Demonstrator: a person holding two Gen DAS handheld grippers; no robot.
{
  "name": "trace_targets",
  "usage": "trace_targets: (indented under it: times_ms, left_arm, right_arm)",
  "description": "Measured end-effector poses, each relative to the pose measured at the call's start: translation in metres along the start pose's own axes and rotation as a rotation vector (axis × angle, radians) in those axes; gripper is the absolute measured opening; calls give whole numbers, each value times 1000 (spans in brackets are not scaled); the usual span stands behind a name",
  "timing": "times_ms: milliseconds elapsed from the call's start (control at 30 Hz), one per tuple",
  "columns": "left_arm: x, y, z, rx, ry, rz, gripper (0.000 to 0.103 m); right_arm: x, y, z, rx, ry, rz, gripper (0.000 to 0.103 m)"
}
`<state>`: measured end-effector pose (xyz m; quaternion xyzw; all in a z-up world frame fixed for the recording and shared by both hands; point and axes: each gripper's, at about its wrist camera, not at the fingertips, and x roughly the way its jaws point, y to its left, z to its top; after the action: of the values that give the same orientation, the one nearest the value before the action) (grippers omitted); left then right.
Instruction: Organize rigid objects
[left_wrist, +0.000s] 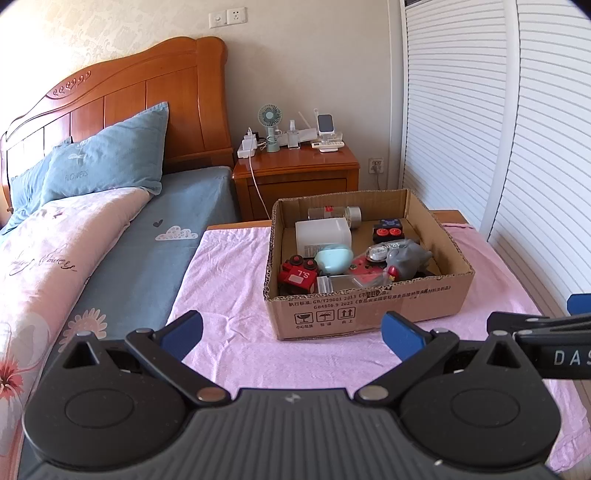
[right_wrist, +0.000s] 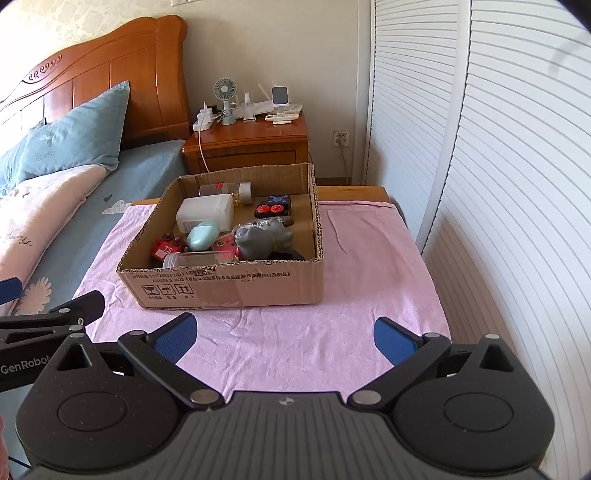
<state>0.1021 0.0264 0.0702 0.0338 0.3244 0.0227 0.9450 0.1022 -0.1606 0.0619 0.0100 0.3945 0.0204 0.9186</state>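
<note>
Seemingly everything is packed: the cardboard box (left_wrist: 369, 310) on the pink cloth (right_wrist: 332, 332) holds the red toy train (left_wrist: 298, 277), white container (right_wrist: 205, 212), grey figure (right_wrist: 260, 238) and mint case (right_wrist: 202, 234). Left gripper (left_wrist: 291, 334) and right gripper (right_wrist: 286, 334) hover near its front wall, jaws spread, empty. Next would be withdrawing, or perhaps unpacking.

The blue pillow (left_wrist: 107, 155) reads "FLOWERS". The cardboard box (left_wrist: 369, 310) front carries "GB/T29601 2013" above three handling symbols. The red toy (left_wrist: 297, 275) shows "7S". One gripper arm (right_wrist: 22, 363) says "GenRobot".
</note>
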Motion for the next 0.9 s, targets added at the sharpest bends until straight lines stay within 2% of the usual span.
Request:
trace_targets:
  times_ms: [900]
  left_arm:
    - [-2, -2, 1, 5, -1, -4, 102]
  right_arm:
    - [-2, -1, 1, 2, -8, -4, 103]
